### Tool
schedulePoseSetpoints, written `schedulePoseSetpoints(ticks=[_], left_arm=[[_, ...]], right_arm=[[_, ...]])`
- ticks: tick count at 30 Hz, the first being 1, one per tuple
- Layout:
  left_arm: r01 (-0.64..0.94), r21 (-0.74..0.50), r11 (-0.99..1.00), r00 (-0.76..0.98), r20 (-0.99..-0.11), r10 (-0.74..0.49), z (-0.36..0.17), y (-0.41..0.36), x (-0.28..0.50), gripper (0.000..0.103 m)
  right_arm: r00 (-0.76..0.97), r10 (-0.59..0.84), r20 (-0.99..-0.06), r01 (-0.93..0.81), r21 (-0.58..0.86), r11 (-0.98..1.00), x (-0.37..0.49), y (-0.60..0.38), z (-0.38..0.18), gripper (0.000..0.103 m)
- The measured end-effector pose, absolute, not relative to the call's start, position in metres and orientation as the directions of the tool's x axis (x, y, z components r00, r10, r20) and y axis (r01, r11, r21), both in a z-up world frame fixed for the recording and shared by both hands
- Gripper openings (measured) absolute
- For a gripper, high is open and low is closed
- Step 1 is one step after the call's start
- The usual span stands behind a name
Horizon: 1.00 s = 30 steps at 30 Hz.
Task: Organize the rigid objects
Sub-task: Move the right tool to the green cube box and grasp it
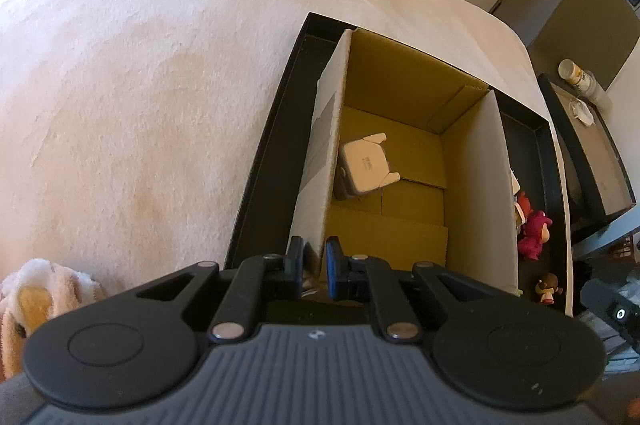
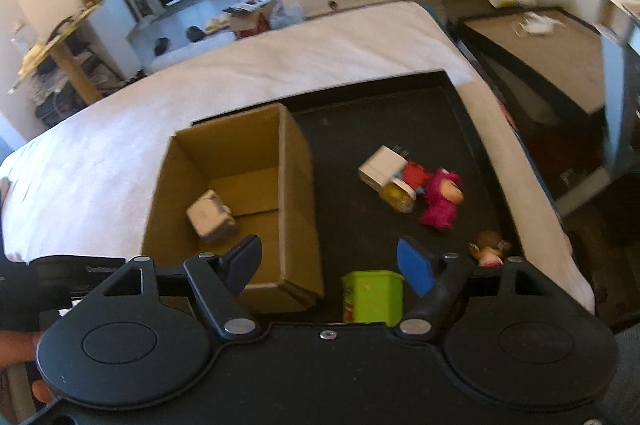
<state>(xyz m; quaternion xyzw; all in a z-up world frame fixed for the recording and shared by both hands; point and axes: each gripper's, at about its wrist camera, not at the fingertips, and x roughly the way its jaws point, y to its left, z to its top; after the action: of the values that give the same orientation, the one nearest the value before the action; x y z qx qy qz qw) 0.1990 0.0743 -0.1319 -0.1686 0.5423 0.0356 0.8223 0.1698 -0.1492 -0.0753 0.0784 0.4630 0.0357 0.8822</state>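
Observation:
An open cardboard box [image 1: 472,185] [image 2: 296,185] stands on a black tray [image 1: 264,177] [image 2: 440,129] on the bed. A white plug adapter [image 1: 366,165] [image 2: 210,217] lies inside the box. My left gripper [image 1: 314,267] is shut on the box's near left wall. My right gripper [image 2: 328,261] is open and empty above the tray, beside the box. A green container [image 2: 372,297] stands on the tray just below it. On the tray's right lie a white charger block [image 2: 382,167], a small yellow jar [image 2: 398,195], a pink plush toy [image 2: 440,203] [image 1: 534,231] and a small doll figure [image 2: 490,249] [image 1: 548,287].
The tray rests on a pale fleece bedspread [image 1: 140,85] [image 2: 280,65]. A towel-like plush [image 1: 32,301] lies at the near left of the bed. A dark side table [image 2: 540,53] [image 1: 592,153] with a tipped cup stands to the right of the bed. Floor clutter lies beyond.

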Motion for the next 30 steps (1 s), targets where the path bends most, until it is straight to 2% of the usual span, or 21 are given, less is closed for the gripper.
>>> schedulePoseSetpoints(ticks=[7,13,17,30], left_arm=[[-0.228,-0.281,0.932,0.413,-0.895,-0.169,-0.134,0.083,0.195,0.010],[-0.213,-0.289,0.933,0.421,-0.889,-0.179,-0.135,0.084,0.194,0.010],[-0.224,-0.303,0.926,0.424,-0.886,-0.187,-0.137,0.086,0.194,0.011],[-0.222,-0.235,0.946,0.413,-0.902,-0.127,-0.137,0.074,0.197,0.011]], right_arm=[[0.521,0.071,-0.851,0.056,0.117,0.992,0.170,-0.152,-0.085,0.075],[0.485,0.070,-0.872,0.092,0.131,0.987,0.171,-0.157,-0.099,0.074],[0.455,0.085,-0.886,0.117,0.154,0.981,0.175,-0.164,-0.117,0.064],[0.397,0.123,-0.910,0.124,0.186,0.975,0.189,-0.186,-0.158,0.064]])
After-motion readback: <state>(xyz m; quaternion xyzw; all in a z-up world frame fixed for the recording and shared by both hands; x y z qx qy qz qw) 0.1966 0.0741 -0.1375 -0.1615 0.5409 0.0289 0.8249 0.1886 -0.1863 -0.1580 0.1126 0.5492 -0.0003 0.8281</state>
